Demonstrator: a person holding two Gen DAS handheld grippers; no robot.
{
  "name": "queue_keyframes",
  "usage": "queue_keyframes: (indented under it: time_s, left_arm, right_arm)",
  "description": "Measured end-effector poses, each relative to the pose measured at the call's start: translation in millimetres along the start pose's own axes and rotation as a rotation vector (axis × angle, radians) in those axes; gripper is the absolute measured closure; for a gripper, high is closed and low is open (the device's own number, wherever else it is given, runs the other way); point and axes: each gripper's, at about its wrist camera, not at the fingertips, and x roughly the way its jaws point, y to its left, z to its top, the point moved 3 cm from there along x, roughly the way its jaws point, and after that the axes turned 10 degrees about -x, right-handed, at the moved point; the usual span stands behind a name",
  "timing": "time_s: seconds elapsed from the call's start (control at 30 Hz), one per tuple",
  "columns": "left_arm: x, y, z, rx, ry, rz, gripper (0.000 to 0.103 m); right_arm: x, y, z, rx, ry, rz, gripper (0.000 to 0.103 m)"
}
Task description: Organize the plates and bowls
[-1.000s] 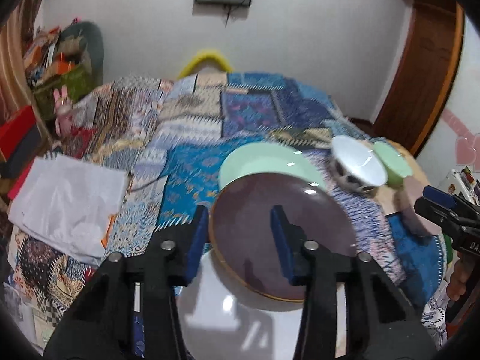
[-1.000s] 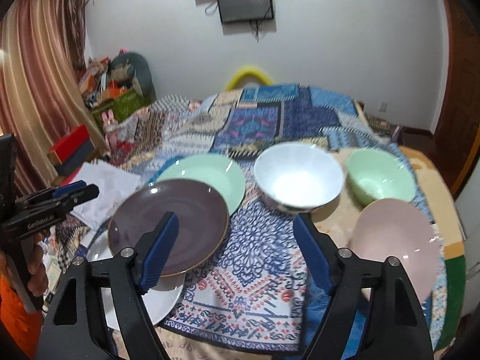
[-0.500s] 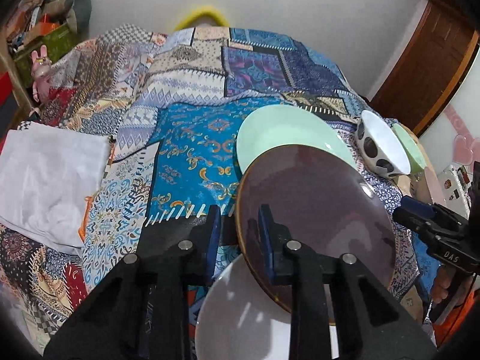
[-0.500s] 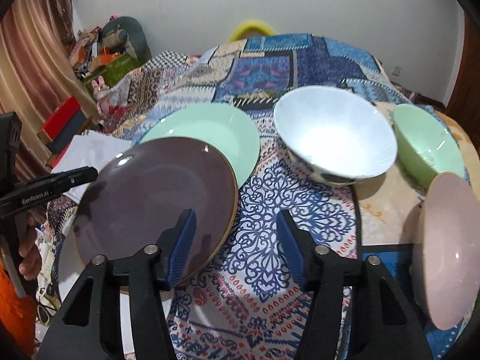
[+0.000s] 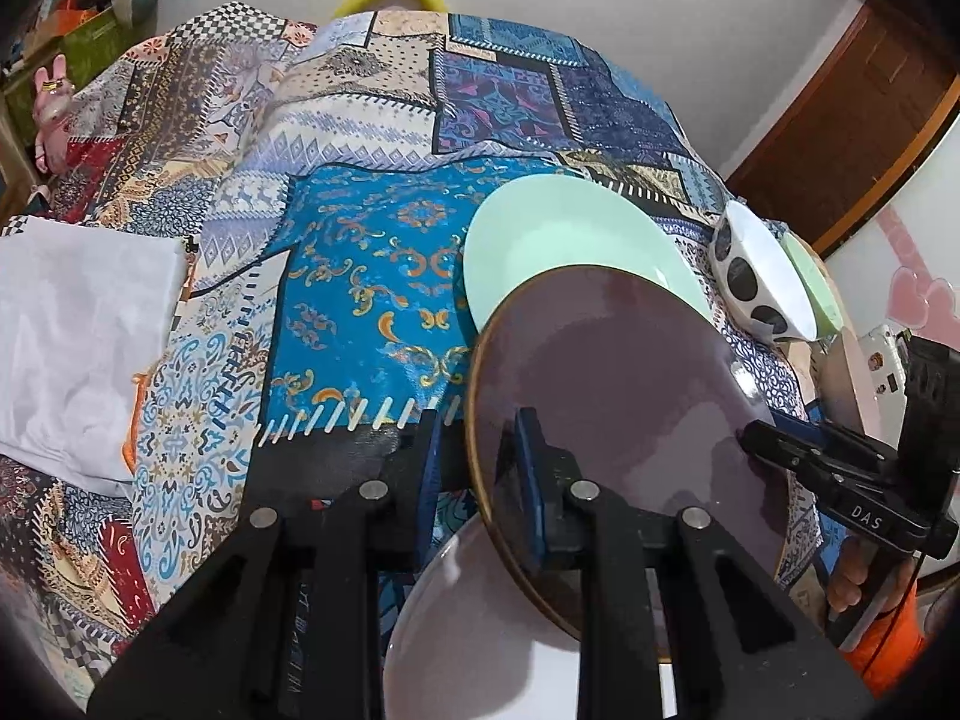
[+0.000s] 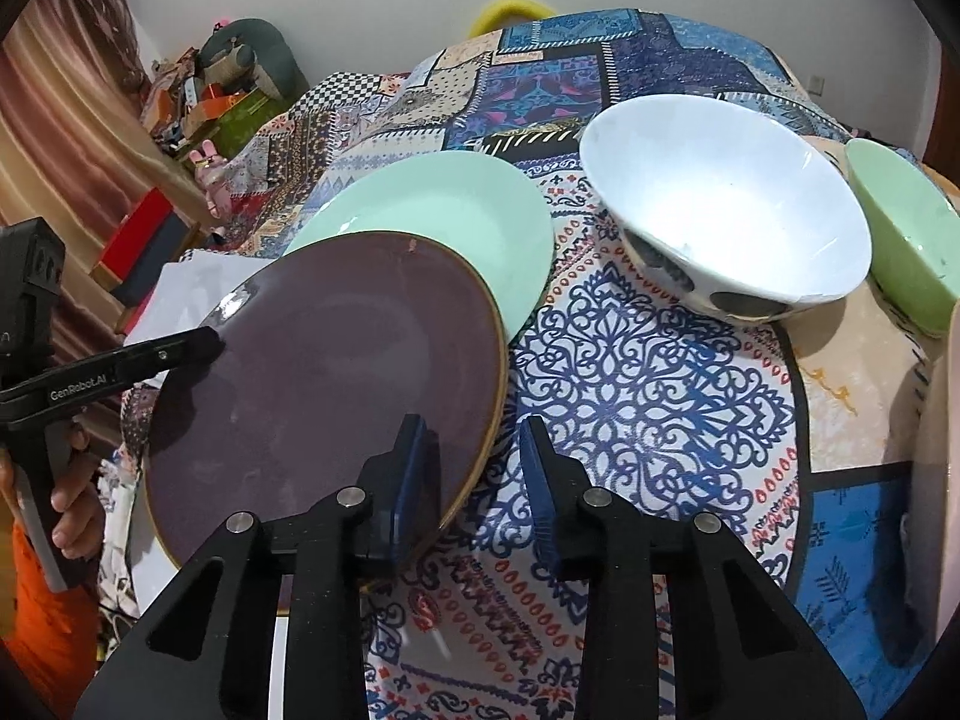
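Note:
A dark brown plate (image 5: 612,396) lies on top of a white plate (image 5: 474,630) and overlaps a mint green plate (image 5: 564,240). My left gripper (image 5: 477,420) is shut on the brown plate's left rim, one finger over the plate and one outside it. In the right wrist view its tip (image 6: 210,339) shows on that rim. My right gripper (image 6: 471,426) straddles the opposite rim of the brown plate (image 6: 324,384). Its jaws are closing, and a strip of cloth still shows between the outer finger and the rim. A white spotted bowl (image 6: 720,210), a green bowl (image 6: 906,240) and a pink dish (image 6: 954,480) stand to the right.
A patchwork cloth (image 5: 372,276) covers the surface. A folded white cloth (image 5: 72,330) lies at the left. Boxes and a pink rabbit toy (image 5: 51,114) crowd the far left corner. A wooden door (image 5: 852,120) stands at the far right. A hand (image 6: 72,510) holds the left gripper.
Both grippers dropped and tipped down onto the brown plate. The left jaws narrowed onto its left rim. The right jaws narrowed steadily around the opposite rim.

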Motion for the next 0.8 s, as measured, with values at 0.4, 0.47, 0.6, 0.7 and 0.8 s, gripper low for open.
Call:
queue_keyframes:
  time_s: [0.4, 0.47, 0.6, 0.7, 0.8]
  left_arm:
    - [6, -5, -1, 0.003, 0.047, -0.036, 0.079]
    - [4, -6, -3, 0.012, 0.037, -0.031, 0.079]
    - [2, -8, -6, 0.014, 0.027, -0.025, 0.079]
    - [0, -10, -9, 0.014, 0.022, -0.025, 0.079]
    - [-5, -16, -13, 0.035, 0.006, -0.017, 0.079]
  right_arm:
    - [6, 4, 2, -0.011, 0.004, 0.042, 0.076]
    - [5, 4, 2, -0.014, -0.004, 0.041, 0.077]
    - [4, 4, 2, -0.026, -0.018, 0.029, 0.077]
    - [3, 2, 1, -0.022, -0.019, 0.031, 0.078]
    - [1, 0, 0, -0.012, -0.017, 0.033, 0.078]
